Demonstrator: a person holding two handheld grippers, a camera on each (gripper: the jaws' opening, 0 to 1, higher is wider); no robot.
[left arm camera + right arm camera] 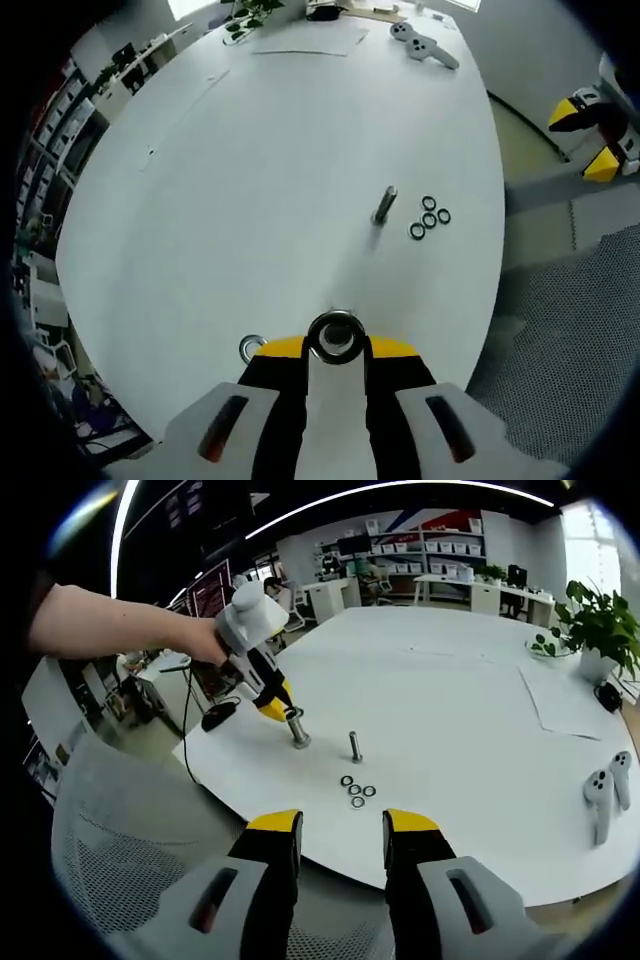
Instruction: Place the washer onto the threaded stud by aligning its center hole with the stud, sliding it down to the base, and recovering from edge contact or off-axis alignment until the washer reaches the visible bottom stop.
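Observation:
My left gripper [335, 347] is shut on a thick metal washer [335, 336], held flat between its yellow tips above the near edge of the white table [260, 180]. In the right gripper view a hand holds this left gripper [281, 702] left of the upright threaded stud [354, 745]. The stud [385, 205] stands apart, farther up the table from the held washer. Another washer [252, 348] lies on the table beside the left jaws. My right gripper [342, 828] is open and empty off the table's edge, short of the stud; its yellow tips [590, 140] show at far right.
Several spare washers [430, 215] lie in a cluster next to the stud, also seen as small rings [357, 790]. Two white controllers [605, 795] rest near the table's far side. A potted plant [595, 630] and paper sheets sit farther off. A mesh chair [120, 830] is below the right gripper.

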